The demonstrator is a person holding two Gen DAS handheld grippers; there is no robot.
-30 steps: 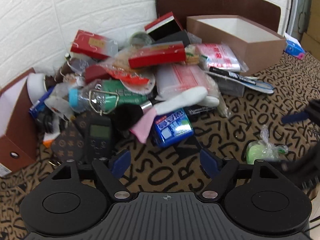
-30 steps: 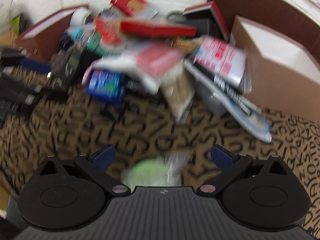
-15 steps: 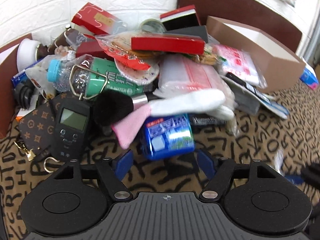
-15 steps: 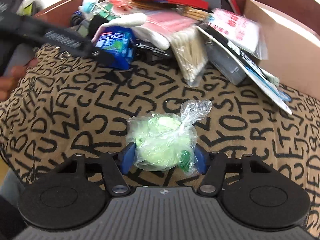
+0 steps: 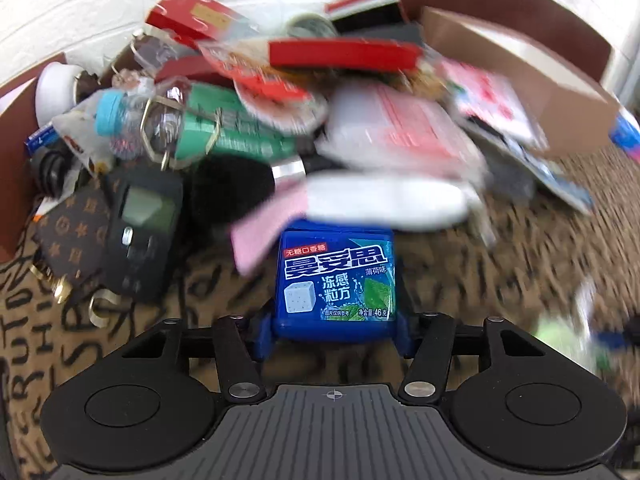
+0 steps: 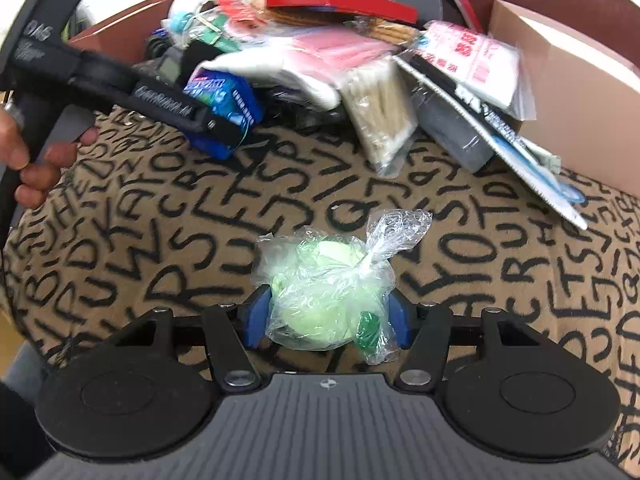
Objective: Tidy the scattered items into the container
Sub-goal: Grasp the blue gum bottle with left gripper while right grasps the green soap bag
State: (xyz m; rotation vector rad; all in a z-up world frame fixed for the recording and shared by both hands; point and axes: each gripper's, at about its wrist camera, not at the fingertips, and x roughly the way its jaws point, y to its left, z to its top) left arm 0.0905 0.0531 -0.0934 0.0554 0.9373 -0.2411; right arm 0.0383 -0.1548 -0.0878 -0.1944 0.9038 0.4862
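Observation:
My left gripper (image 5: 334, 334) is shut on a blue chewing-gum box (image 5: 336, 280) at the front of the pile; it also shows in the right wrist view (image 6: 224, 100) with the left gripper (image 6: 212, 126) on it. My right gripper (image 6: 326, 326) is shut on a clear plastic bag holding something light green (image 6: 328, 280), resting on the letter-print cloth (image 6: 160, 232). The bag shows blurred in the left wrist view (image 5: 560, 332). The open brown cardboard box (image 6: 580, 92) stands at the back right, also in the left wrist view (image 5: 520, 68).
The pile holds a red flat box (image 5: 344, 54), a green water bottle (image 5: 224, 128), a black makeup brush (image 5: 232, 188), a black handheld device (image 5: 140, 224), a brown wallet (image 5: 68, 236), a cotton-swab pack (image 6: 380, 116). A brown file holder (image 5: 12, 160) stands left.
My left gripper has moved forward and closed on the blue gum box. My right gripper has closed tighter on the green bag.

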